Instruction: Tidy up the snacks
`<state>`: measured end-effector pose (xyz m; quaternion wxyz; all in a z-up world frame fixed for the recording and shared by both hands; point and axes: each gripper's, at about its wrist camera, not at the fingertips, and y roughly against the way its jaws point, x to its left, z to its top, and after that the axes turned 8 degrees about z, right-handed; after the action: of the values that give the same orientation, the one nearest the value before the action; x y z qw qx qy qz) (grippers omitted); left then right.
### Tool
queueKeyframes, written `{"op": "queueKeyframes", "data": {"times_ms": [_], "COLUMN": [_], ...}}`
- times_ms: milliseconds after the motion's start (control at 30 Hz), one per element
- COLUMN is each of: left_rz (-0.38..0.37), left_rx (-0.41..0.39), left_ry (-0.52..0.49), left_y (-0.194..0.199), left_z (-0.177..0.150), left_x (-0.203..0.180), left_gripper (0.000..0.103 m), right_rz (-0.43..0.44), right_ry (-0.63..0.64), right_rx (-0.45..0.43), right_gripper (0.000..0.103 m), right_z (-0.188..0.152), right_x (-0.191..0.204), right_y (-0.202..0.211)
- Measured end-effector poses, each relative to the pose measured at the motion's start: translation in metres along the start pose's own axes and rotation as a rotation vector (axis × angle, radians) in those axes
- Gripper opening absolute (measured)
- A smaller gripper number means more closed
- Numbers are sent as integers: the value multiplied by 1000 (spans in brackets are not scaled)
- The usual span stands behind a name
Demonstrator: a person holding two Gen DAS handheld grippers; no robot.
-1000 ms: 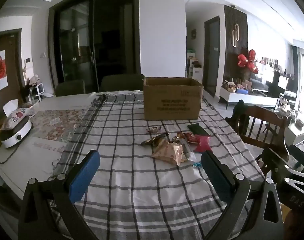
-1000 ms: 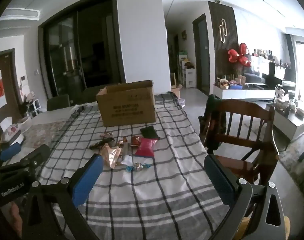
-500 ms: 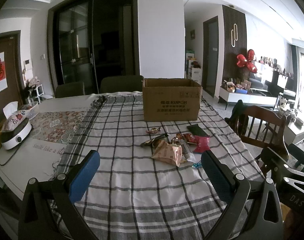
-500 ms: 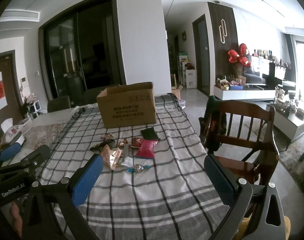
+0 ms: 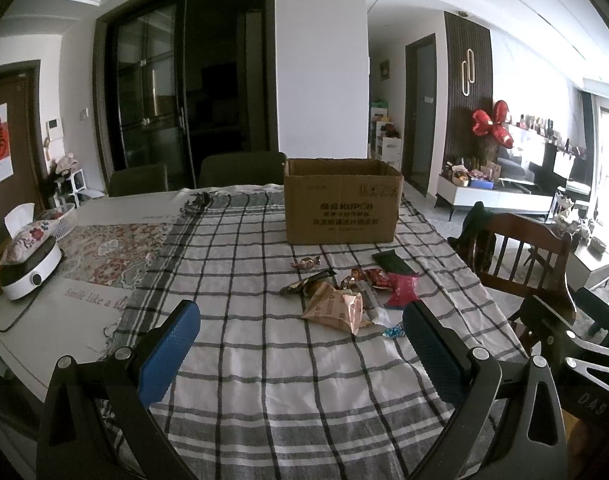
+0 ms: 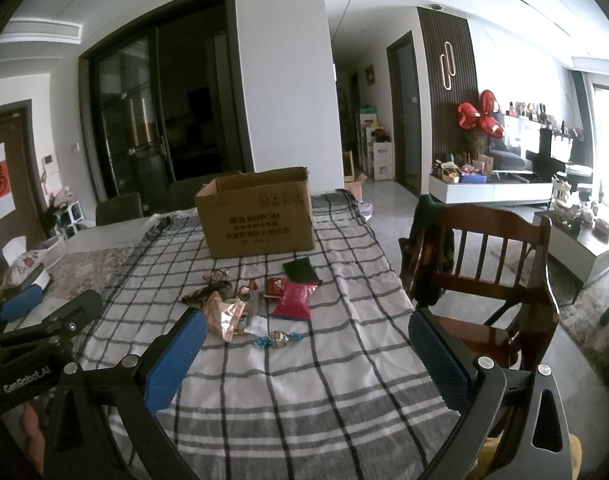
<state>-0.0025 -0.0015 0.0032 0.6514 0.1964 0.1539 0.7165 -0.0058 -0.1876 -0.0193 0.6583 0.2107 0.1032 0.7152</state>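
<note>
Left gripper [image 5: 300,344]: black angular frame, triangular cut-outs, round silver screws, blue textured pads [image 5: 168,356]. Right gripper [image 6: 304,352]: same build, blue pads [image 6: 176,360]. White "GenRobot.AI" lettering on the left unit's body, seen from the right wrist.

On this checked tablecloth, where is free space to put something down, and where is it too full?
Free: the checked tablecloth between both open grippers and the snack pile, and the strip left of the brown cardboard box. Crowded: the cluster around the tan foil pouch and pink packet, before the box.
</note>
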Motion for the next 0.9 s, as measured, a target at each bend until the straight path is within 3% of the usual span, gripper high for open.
{"op": "queueKeyframes", "data": {"times_ms": [900], "left_rz": [-13], "left_rx": [-12], "left_ry": [-3], "left_y": [4], "left_z": [11], "left_x": [1], "left_gripper": [103], "right_rz": [0], "right_ry": [1], "right_rx": [-8], "right_gripper": [102], "right_z": [6], "right_x": [3], "right_y": [2]}}
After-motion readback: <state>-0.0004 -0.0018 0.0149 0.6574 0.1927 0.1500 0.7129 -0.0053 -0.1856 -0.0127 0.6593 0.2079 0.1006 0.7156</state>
